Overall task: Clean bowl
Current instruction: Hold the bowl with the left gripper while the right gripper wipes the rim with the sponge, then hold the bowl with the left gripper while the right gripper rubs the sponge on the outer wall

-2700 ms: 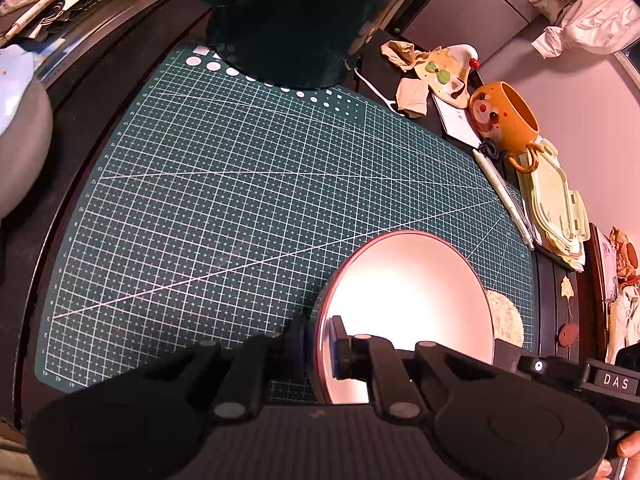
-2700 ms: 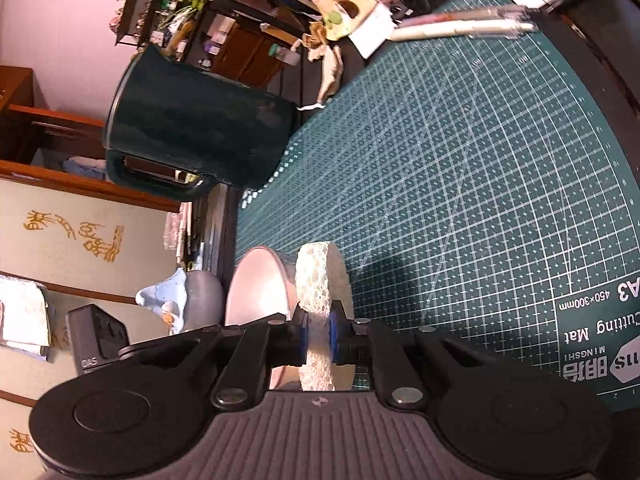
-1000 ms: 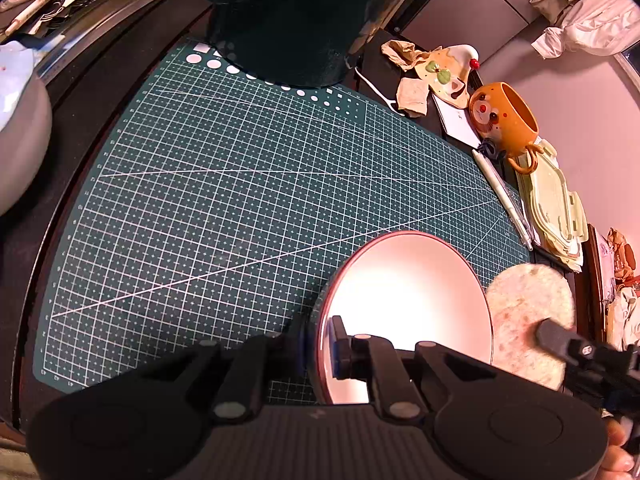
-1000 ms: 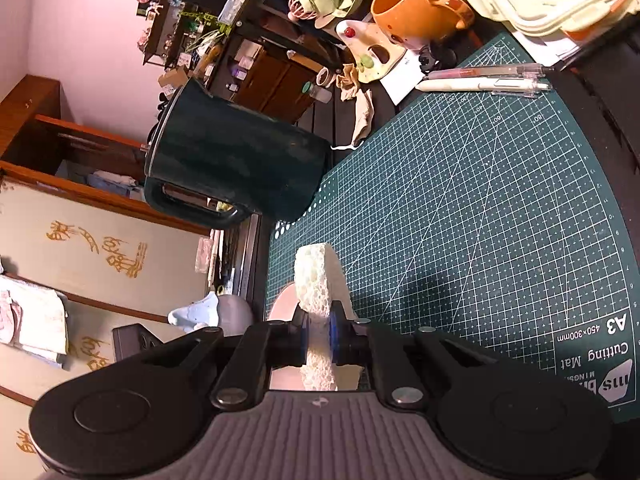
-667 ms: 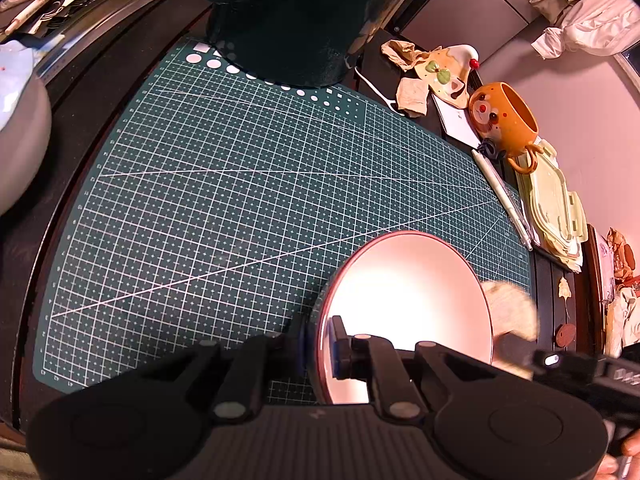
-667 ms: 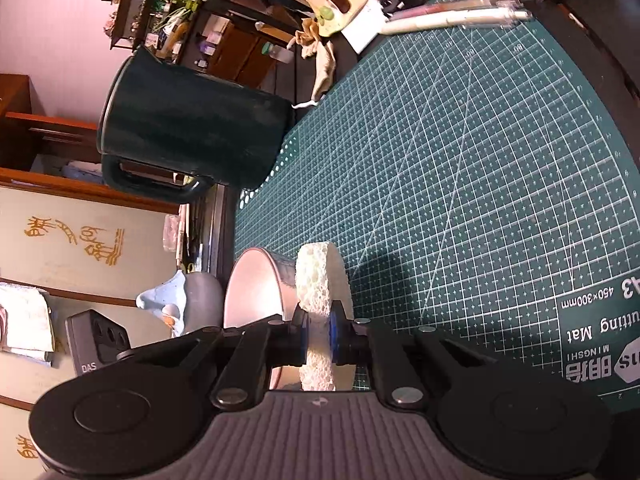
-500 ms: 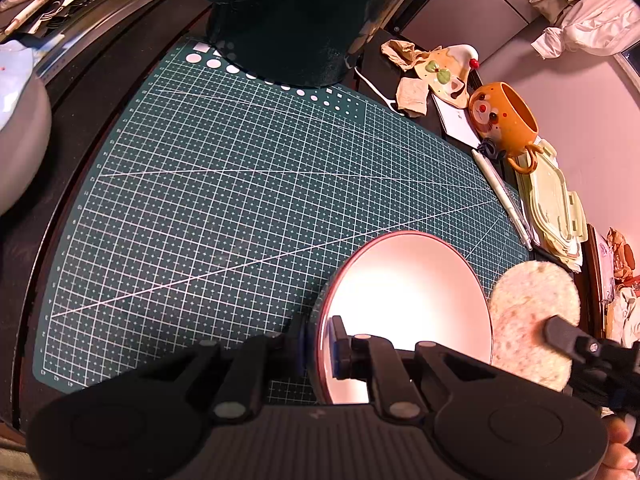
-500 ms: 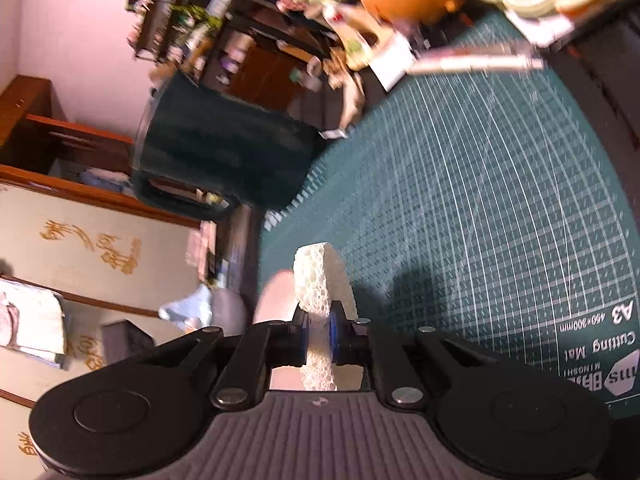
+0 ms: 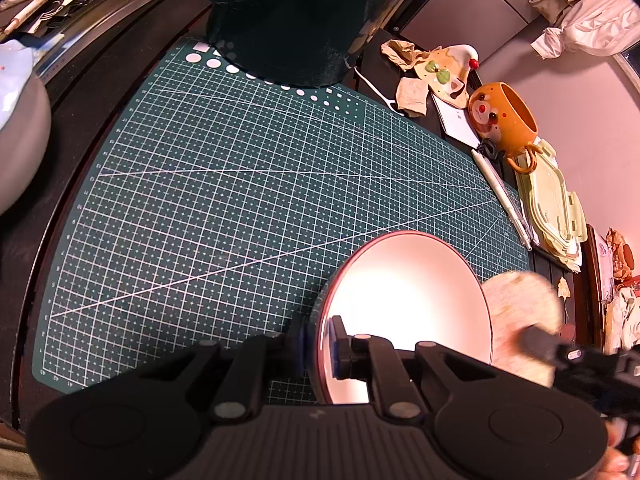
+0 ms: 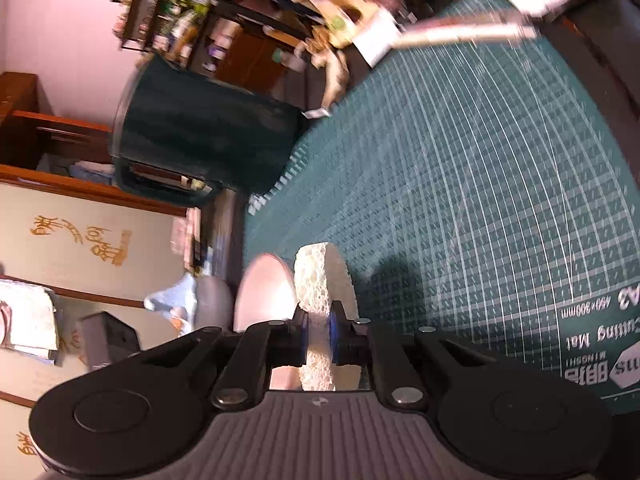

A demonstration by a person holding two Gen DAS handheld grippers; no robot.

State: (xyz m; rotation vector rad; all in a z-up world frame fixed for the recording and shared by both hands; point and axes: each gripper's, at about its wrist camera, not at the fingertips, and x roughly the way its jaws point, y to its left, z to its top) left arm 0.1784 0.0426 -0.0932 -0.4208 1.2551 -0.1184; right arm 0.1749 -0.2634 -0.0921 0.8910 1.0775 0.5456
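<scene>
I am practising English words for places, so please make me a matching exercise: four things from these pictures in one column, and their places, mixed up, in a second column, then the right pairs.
Things:
1. bowl
2. sponge
3. dark jug
4. orange mug

Places:
A. off the mat, beside a pen
B. between the right gripper's fingers
C. its rim between the left gripper's fingers
D. at the mat's far edge

Pairs: 1-C, 2-B, 3-D, 4-A
</scene>
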